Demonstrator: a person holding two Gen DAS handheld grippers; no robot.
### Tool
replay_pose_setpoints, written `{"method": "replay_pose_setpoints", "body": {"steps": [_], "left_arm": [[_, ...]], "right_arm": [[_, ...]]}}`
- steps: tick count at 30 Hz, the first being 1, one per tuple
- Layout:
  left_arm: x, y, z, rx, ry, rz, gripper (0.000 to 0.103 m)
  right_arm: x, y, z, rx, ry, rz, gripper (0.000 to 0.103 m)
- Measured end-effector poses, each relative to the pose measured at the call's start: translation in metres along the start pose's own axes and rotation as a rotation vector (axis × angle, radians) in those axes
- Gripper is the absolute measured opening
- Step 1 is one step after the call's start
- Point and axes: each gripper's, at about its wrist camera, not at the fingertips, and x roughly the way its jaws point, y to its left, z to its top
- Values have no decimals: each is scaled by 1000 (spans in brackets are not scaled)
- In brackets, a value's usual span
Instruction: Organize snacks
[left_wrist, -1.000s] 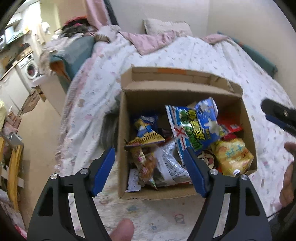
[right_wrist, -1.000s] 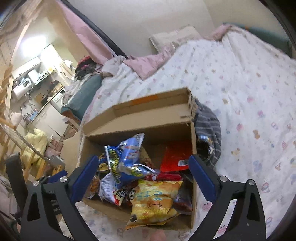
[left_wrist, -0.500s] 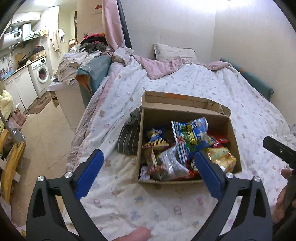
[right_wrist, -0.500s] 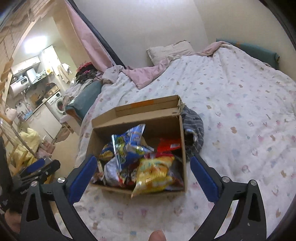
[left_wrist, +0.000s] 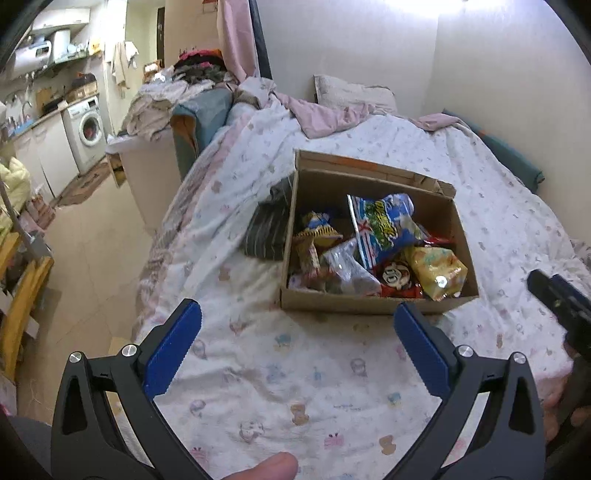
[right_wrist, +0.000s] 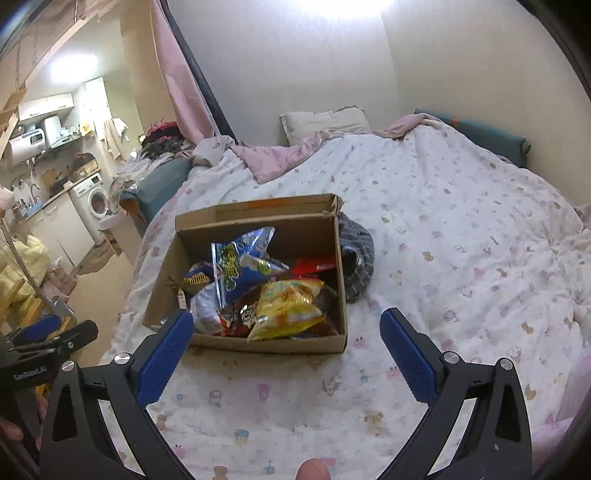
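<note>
Change: both grippers have drawn back from the cardboard box (left_wrist: 373, 304) — snack bags (right_wrist: 284, 306) left inside.
Left gripper (left_wrist: 297, 345): jaws opening, empty.
Right gripper (right_wrist: 286, 350): spread wide, empty.
Meaning: packing likely finished.

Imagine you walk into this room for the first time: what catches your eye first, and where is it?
A cardboard box crammed with bright snack bags sits on the patterned bedspread; a blue bag stands tallest and a yellow bag lies at the near edge. A dark striped cloth lies bunched against the box's side.

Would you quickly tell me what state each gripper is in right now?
Left gripper: jaws opening, nothing between them.
Right gripper: open, holding nothing.
</note>
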Motion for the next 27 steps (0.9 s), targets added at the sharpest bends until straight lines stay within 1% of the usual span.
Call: {"method": "replay_pose_setpoints", "body": {"steps": [4, 8, 14, 27], "left_arm": [[1, -1, 0, 9, -21, 18, 103], [7, 1, -2, 2, -2, 12, 103], [4, 1, 0, -1, -19, 12, 103], [5, -2, -2, 23, -21, 24, 103]], "right_arm": [[12, 9, -7, -42, 27, -15, 103], [19, 16, -10, -72, 29, -23, 103], [24, 20, -12, -80, 40, -23, 103], [23, 15, -11, -60, 40, -29, 103]]}}
